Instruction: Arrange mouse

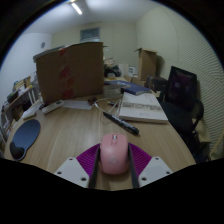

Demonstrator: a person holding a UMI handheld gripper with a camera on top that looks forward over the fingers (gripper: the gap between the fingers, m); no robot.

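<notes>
A pink mouse (114, 153) sits between my gripper's fingers (113, 171), held above the wooden table (70, 130). Both fingers press on its sides, with the purple pads (89, 159) showing at either side of it. The mouse's rear end is hidden at the base of the fingers. A dark blue mouse mat (24, 137) lies on the table to the left, beyond the fingers.
A large cardboard box (70, 70) stands at the back of the table. A black pen (119, 123) lies just ahead of the mouse. An open book (145, 106) lies to the right, with a black chair (183, 90) beyond it. Cluttered shelves are at the far left.
</notes>
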